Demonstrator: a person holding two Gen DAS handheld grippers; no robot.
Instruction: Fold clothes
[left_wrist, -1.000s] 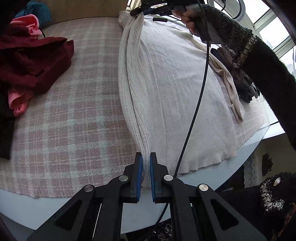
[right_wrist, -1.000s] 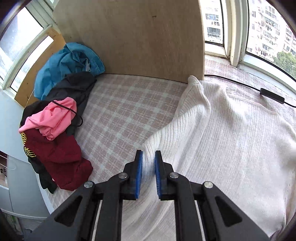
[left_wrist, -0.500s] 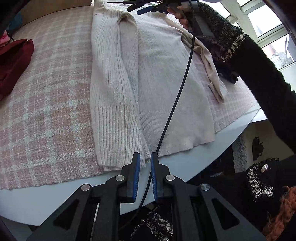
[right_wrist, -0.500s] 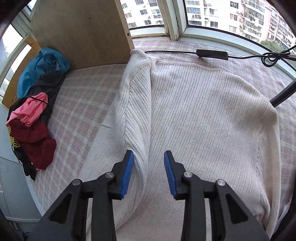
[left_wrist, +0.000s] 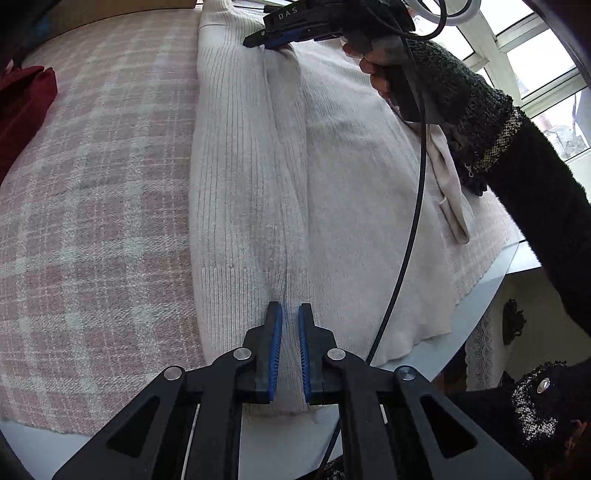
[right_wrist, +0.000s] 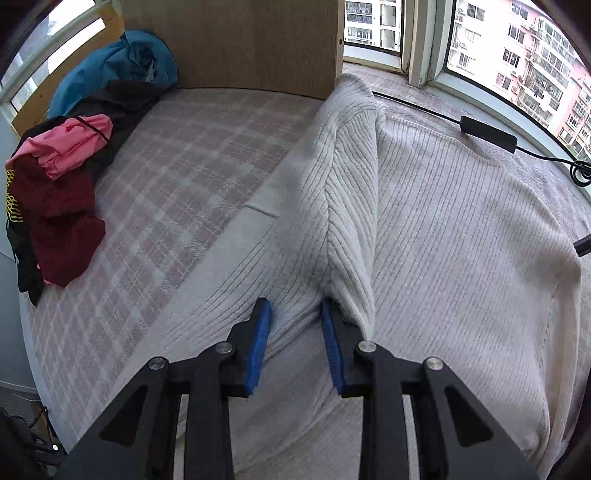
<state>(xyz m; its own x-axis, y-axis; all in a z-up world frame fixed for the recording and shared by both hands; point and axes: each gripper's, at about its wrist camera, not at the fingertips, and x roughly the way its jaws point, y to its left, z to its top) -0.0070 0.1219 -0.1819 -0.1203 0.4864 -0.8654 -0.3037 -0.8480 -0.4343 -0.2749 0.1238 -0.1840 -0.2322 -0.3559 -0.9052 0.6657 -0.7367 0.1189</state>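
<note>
A cream ribbed sweater (left_wrist: 351, 166) lies flat on the plaid tablecloth (left_wrist: 92, 184). Its left side is folded inward as a long strip (left_wrist: 240, 166). My left gripper (left_wrist: 290, 308) is shut on the sweater's hem at the near end of that fold, and creases run into its pads. My right gripper (right_wrist: 295, 308) is open and rests low on the sweater (right_wrist: 461, 240) near the shoulder, with the raised fold ridge (right_wrist: 347, 177) against its right finger. The left wrist view shows the right gripper (left_wrist: 255, 41) at the far end, held by a hand in a black sleeve (left_wrist: 535, 177).
A pile of dark red (right_wrist: 62, 221), pink (right_wrist: 66, 144) and blue (right_wrist: 122, 70) clothes lies at the left. A wooden board (right_wrist: 240, 40) stands behind. A black cable with a switch (right_wrist: 487, 133) runs along the window. A beige garment (left_wrist: 450, 192) lies near the table edge (left_wrist: 480, 321).
The sweater's lifted side has come down across the body as a flat fold. My right gripper has opened and let go of it. My left gripper still holds the hem.
</note>
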